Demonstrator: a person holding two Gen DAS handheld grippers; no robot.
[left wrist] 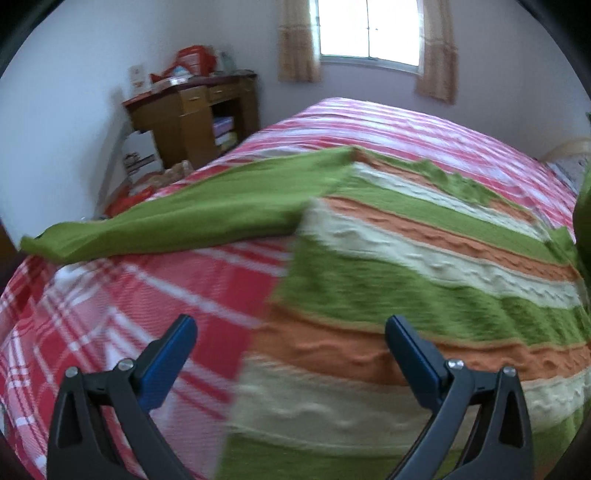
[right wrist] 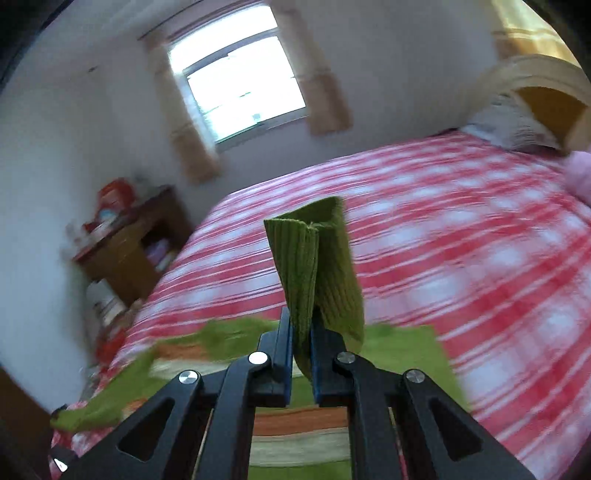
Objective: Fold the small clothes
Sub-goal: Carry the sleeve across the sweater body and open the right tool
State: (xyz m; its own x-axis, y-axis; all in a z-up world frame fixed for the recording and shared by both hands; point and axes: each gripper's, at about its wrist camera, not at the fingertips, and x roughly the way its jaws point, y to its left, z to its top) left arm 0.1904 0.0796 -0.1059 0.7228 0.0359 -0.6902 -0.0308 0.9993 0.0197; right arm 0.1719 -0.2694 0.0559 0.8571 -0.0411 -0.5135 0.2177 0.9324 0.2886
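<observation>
A small knit sweater (left wrist: 424,258) with green, orange and cream stripes lies flat on the red plaid bedspread (left wrist: 129,295). Its left green sleeve (left wrist: 177,214) stretches out to the left. My left gripper (left wrist: 291,325) is open and empty, hovering over the sweater's lower left edge. My right gripper (right wrist: 300,325) is shut on the ribbed green sleeve cuff (right wrist: 314,258), which stands up between the blue pads (right wrist: 284,332). The sweater body (right wrist: 288,439) lies below it.
A wooden desk (left wrist: 195,114) with clutter stands at the far left by the wall, with boxes and bags on the floor beside it. A window (left wrist: 369,29) with curtains is behind the bed. A pillow (right wrist: 513,125) and headboard (right wrist: 546,81) are at the right.
</observation>
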